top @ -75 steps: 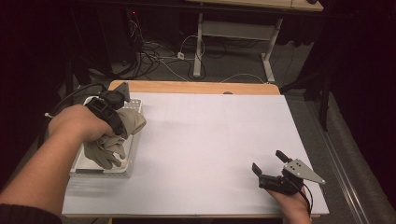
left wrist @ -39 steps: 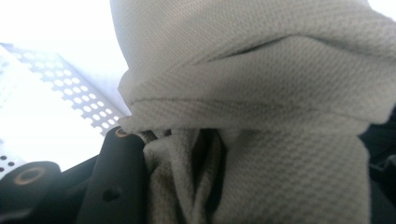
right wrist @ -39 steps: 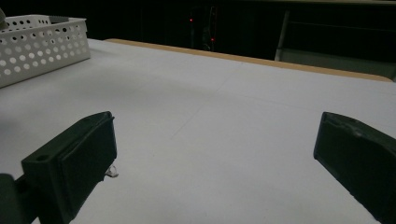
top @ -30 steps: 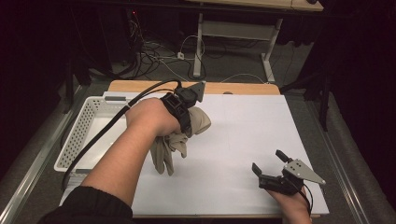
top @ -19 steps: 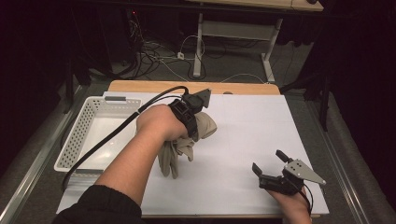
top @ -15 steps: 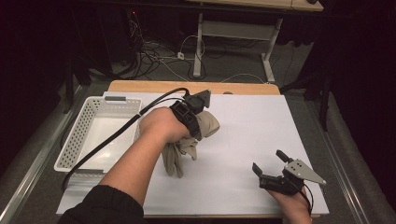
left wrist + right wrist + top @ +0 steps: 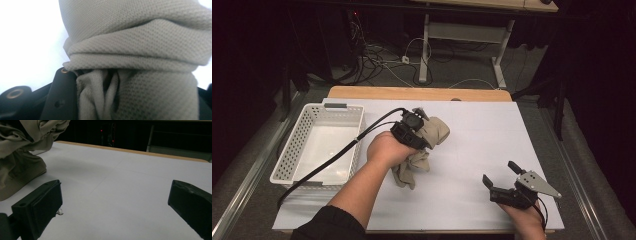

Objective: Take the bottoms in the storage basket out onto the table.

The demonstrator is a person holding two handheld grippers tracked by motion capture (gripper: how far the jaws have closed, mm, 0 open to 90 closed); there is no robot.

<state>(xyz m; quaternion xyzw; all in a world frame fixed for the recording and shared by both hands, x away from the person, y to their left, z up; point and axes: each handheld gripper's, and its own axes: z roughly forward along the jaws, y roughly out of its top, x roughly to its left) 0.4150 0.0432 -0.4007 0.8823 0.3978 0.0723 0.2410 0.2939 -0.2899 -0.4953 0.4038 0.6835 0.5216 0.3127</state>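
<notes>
High view: the left gripper (image 7: 424, 131) has carried the cloth (image 7: 428, 145) out of the basket (image 7: 354, 111) & onto the white sheet (image 7: 482, 135), just right of the basket; 2.5 s ago it was over the basket w/ the cloth bunched inside, 1 s ago it hung above the sheet, now its lower end lies on the sheet right of the basket, so the hand has sunk. Basket looks bare inside. The right gripper (image 7: 504, 175) sits well right of the basket, near the sheet's front edge, same spot as before, jaws spread, nothing in them. Left gripper view: jaws part closed, clamped on a thick wad of cloth (image 7: 140, 72), folds bulging over the left jaw; white sheet (image 7: 27, 37) close behind. Right gripper view: both jaws wide apart w/ bare sheet (image 7: 130, 195) between; cloth (image 7: 22, 162) to its far left, hem on the sheet, top held up. Judgement: move-out done, set-down nearly so; next prob. release, then spread or fold w/ both grippers.
</notes>
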